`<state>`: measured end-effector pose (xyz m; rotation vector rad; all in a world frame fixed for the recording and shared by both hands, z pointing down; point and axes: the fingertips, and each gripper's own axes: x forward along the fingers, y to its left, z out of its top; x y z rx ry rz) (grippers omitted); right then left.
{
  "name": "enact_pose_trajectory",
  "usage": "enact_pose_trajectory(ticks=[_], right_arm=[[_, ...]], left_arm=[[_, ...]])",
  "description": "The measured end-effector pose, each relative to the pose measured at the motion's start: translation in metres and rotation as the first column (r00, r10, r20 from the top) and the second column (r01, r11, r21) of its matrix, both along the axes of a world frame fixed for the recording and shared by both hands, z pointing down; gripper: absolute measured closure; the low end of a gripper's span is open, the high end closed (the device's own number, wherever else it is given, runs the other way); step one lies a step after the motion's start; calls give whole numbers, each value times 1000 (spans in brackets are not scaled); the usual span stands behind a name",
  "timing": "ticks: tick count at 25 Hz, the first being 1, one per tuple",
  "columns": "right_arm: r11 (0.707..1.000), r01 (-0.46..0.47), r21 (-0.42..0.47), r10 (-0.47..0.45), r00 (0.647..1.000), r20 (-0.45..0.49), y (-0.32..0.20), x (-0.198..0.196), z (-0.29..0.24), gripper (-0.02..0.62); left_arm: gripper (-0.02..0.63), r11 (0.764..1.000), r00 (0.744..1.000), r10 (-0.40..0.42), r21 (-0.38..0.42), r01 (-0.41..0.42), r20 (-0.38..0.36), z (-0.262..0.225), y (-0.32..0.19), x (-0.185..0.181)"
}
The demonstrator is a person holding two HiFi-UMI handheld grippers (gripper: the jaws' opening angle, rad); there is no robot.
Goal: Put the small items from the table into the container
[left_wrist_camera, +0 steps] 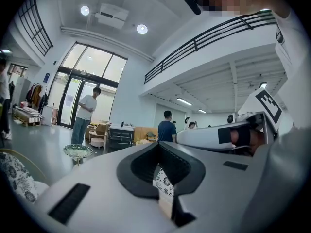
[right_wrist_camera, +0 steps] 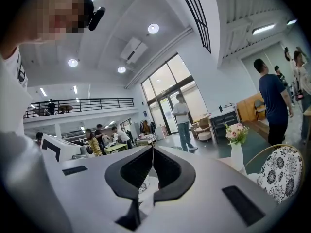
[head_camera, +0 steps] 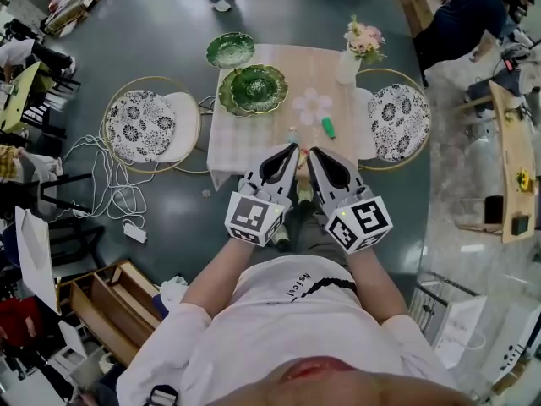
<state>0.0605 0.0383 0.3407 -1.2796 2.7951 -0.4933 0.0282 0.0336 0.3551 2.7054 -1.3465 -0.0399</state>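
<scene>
Head view, grippers: two. The left gripper (head_camera: 292, 148) and the right gripper (head_camera: 311, 151) are side by side over the near edge of the table (head_camera: 245, 138). Each has its jaws pressed together with nothing between them.
Small items: one green item (head_camera: 328, 128), short and bright, lies on the cloth just beyond the right gripper's tips. One white flower-shaped piece (head_camera: 313, 106) lies flat just past it. Other specks near the grippers are too small to tell.
Green dishes: three, all leaf-patterned with scalloped rims. Two overlap on the table's left half (head_camera: 258, 87). The third dish (head_camera: 230, 49) is at the far edge.
Vase: one white vase (head_camera: 347, 66) holding pink and cream flowers, at the far right corner.
Chairs: two with gold hoop frames and black-and-white patterned cushions, one on the left (head_camera: 150, 125) and one on the right (head_camera: 397, 121).
Surface: a square table under a pale checked cloth.
Room: a grey-green glossy floor, white cables (head_camera: 106, 180) coiled at the left, tall windows, a railed balcony, and several people standing about.
</scene>
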Motion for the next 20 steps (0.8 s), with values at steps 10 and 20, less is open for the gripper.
enact_pose_trajectory(ticks=[10, 20], right_arm=[[1000, 6, -14, -6, 1000, 1, -99, 23, 30, 581], [995, -44, -92, 38, 998, -57, -164, 60, 93, 581]], left_arm=[[598, 1000, 999, 6, 15, -7, 32, 30, -85, 29], [598, 999, 999, -19, -43, 20, 27, 77, -149, 47]])
